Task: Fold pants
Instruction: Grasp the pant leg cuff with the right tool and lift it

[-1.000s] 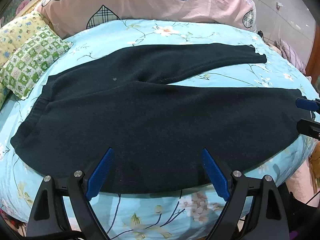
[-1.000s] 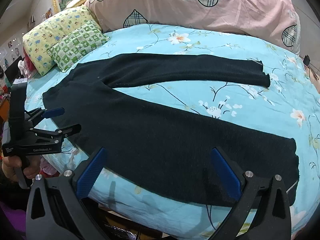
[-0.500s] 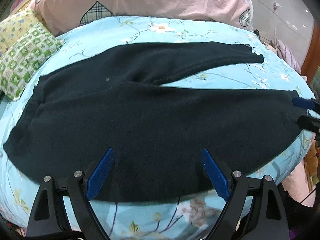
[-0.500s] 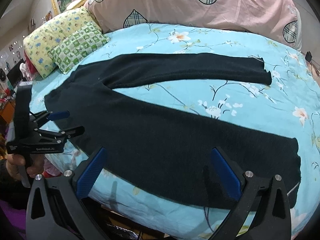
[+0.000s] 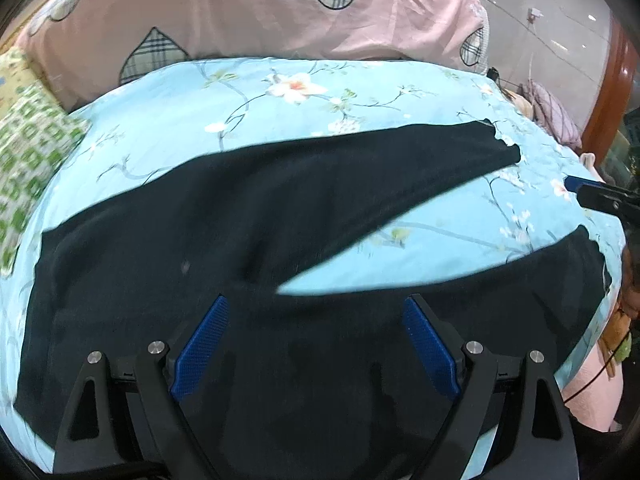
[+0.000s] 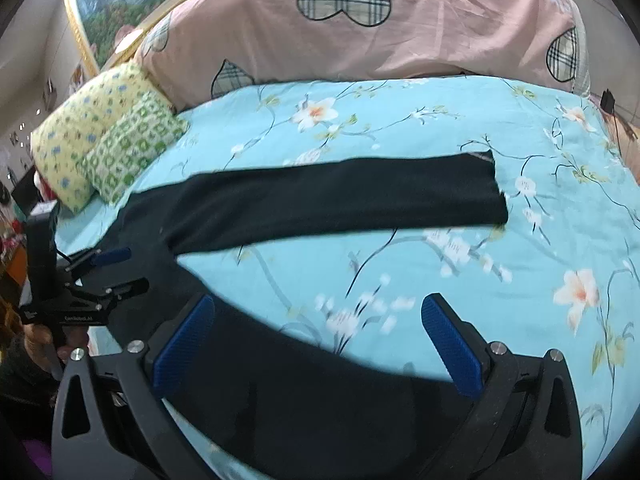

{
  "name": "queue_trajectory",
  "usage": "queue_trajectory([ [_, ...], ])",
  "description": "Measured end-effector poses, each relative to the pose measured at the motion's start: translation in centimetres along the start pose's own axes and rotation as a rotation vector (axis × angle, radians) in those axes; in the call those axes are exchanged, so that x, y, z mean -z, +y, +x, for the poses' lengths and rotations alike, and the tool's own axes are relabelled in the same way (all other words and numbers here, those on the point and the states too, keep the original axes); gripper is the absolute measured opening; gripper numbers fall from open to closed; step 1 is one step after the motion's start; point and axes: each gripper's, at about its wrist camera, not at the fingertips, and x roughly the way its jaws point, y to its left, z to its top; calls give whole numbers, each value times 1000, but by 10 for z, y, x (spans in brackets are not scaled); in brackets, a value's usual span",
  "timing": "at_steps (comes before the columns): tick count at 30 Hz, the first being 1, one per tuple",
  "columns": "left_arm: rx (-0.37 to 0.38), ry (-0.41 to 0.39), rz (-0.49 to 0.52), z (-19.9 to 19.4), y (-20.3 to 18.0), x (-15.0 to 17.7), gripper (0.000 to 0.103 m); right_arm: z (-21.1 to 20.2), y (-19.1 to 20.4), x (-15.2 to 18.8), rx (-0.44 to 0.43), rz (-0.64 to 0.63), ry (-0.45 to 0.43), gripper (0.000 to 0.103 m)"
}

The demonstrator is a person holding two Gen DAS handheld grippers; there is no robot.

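Observation:
Black pants point(image 5: 248, 240) lie flat on the blue floral bed sheet point(image 5: 280, 92), waist to the left, both legs spread to the right in a V. My left gripper point(image 5: 316, 332) is open and hangs over the crotch area near the waist. My right gripper point(image 6: 316, 336) is open above the near leg point(image 6: 304, 400), with the far leg point(image 6: 340, 196) stretched beyond it. The left gripper also shows in the right wrist view point(image 6: 108, 268) at the left edge; the right gripper shows in the left wrist view point(image 5: 592, 196) at the right edge.
A pink quilt with plaid hearts point(image 6: 360, 28) runs along the back of the bed. Yellow and green pillows point(image 6: 116, 140) sit at the back left. The bed's near edge point(image 5: 588, 384) drops off at the right, with a wooden post point(image 5: 612, 80) beyond.
Both grippers have moved forward over the pants, from the bed's near edge to above the fabric. Both stay open. The pants have not moved.

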Motion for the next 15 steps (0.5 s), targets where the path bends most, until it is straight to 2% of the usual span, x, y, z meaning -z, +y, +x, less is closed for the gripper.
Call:
queue_trajectory([
  [6,64,20,73,25,4,-46,90,14,-33,-34,6,20,22,103],
  [13,101,60,159,70,10,-105,90,37,-74,-73,46,30,63,103],
  [15,91,78,176,86,12,-119,90,44,-88,-81,48,43,73,103],
])
